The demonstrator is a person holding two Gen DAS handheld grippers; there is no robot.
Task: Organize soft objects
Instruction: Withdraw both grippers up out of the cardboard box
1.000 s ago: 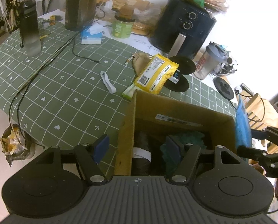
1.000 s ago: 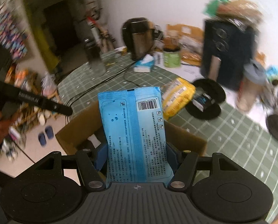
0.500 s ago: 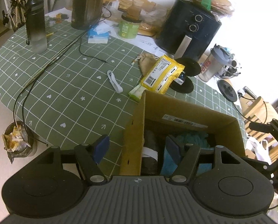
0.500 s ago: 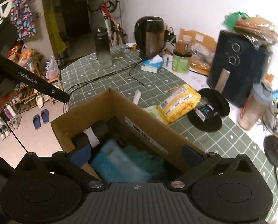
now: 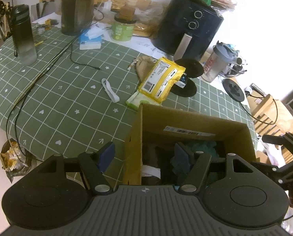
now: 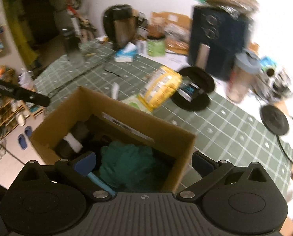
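Observation:
An open cardboard box (image 5: 187, 118) (image 6: 138, 116) stands at the near edge of the table. Inside lie a teal fluffy cloth (image 6: 126, 163) (image 5: 201, 146), a dark rolled item with a white band (image 6: 71, 139) and the blue packet (image 6: 99, 182), only an edge showing. My left gripper (image 5: 144, 154) is open and empty, straddling the box's left wall. My right gripper (image 6: 144, 162) is open and empty above the box's near right corner. A yellow packet (image 5: 162, 78) (image 6: 162, 87) and a green wipes pack (image 5: 136, 100) lie on the table behind the box.
On the green checked tablecloth (image 5: 54, 90): a black air fryer (image 5: 189, 27), a kettle (image 5: 77, 5), a dark bottle (image 5: 23, 33), a green jar (image 5: 122, 28), a tissue box (image 5: 90, 40), cables, a white strap (image 5: 110, 90), black discs and a shaker cup (image 5: 217, 63).
My right gripper opened and let go of the blue packet, which dropped into the box; the gripper then shifted right. My left gripper stayed open by the box.

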